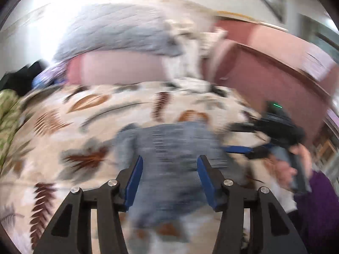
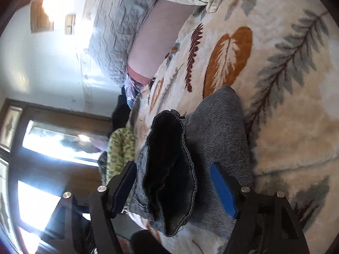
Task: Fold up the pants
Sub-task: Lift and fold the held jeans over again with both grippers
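Blue-grey denim pants lie folded on a cream leaf-print blanket; this view is badly blurred. My left gripper stands open just short of them, blue pads apart, nothing pressed between. In the right wrist view, which is rolled sideways, the pants show their dark waist opening. My right gripper is open and straddles that end, and its pads do not squeeze the cloth. The left wrist view also catches the right gripper beside the pants, held by a hand.
A grey quilt and pink pillow lie at the bed's far end, by a red-brown headboard. Green patterned cloth sits at the bed edge. A bright window lies beyond. A purple sleeve is at the right.
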The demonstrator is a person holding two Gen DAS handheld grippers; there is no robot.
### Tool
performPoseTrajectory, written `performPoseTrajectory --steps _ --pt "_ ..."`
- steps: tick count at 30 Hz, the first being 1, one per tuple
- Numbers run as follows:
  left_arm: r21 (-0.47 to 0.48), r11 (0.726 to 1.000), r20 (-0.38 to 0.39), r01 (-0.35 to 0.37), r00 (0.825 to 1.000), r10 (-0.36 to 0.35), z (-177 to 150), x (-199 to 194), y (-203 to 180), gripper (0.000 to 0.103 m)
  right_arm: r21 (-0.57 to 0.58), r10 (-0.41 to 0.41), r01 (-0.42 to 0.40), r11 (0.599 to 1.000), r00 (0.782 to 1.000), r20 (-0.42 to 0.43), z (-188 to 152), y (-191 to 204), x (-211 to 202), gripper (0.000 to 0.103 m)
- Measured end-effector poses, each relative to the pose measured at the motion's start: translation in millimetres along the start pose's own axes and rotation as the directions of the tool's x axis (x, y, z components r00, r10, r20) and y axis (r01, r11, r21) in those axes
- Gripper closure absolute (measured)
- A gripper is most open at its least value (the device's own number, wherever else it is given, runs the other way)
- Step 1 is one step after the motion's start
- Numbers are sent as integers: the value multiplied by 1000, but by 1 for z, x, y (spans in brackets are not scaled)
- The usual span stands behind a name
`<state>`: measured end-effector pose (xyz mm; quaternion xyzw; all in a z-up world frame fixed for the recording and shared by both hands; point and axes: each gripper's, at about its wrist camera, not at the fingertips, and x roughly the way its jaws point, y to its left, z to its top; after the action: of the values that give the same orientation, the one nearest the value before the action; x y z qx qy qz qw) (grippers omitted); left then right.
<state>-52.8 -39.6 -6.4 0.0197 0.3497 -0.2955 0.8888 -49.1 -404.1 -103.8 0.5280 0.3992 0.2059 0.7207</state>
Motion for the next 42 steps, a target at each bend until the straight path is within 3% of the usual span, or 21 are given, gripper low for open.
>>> performPoseTrajectory --steps 3,7,11,15,18,20,21,24,25,29,34,38,40,42 --pt "-66 995 -32 -72 997 70 -5 15 34 49 26 43 -43 999 999 -13 -1 -2 3 28" --pt "-170 985 -94 -13 996 -3 -23 42 60 49 -3 -5 5 1000 996 -86 -6 6 24 28" --pt "-135 991 -110 10 994 -25 -37 50 53 49 -59 -83 75 995 986 -145 -12 12 47 24" --pt "-68 997 -111 23 993 -30 -39 58 38 49 -95 -40 26 995 988 -149 -15 25 56 18" --pt "-52 998 -112 35 993 -41 -42 60 31 49 -133 -90 70 989 985 -150 -20 31 67 19" --pt "-18 1000 -108 20 994 -22 -43 60 26 48 -189 -199 172 967 971 -134 -26 36 76 46" --pt "-7 1000 -107 20 994 -21 -43 60 24 48 -222 -260 227 948 957 -130 -30 39 83 83" --pt "-14 999 -112 29 993 -31 -43 62 23 48 -317 -363 330 889 930 -52 -44 57 89 86" --pt "-24 999 -113 36 993 -39 -42 61 24 48 -338 -363 336 879 932 -19 -47 63 85 87" --pt "-18 998 -109 59 992 -61 -38 62 14 48 -350 -330 341 873 939 93 -48 79 61 88" --pt "42 995 -55 94 994 -92 -30 58 -14 46 -321 -339 387 864 920 196 -34 82 34 88" --pt "101 984 -40 147 989 -144 -28 54 -28 46 -251 -427 472 845 878 215 -17 60 26 88" --pt "121 987 -26 104 995 -101 -29 52 -29 45 -230 -492 532 815 845 210 -14 46 30 88" --pt "97 990 -62 100 994 -94 -31 60 -23 41 -238 -549 575 783 818 171 -12 35 45 87"
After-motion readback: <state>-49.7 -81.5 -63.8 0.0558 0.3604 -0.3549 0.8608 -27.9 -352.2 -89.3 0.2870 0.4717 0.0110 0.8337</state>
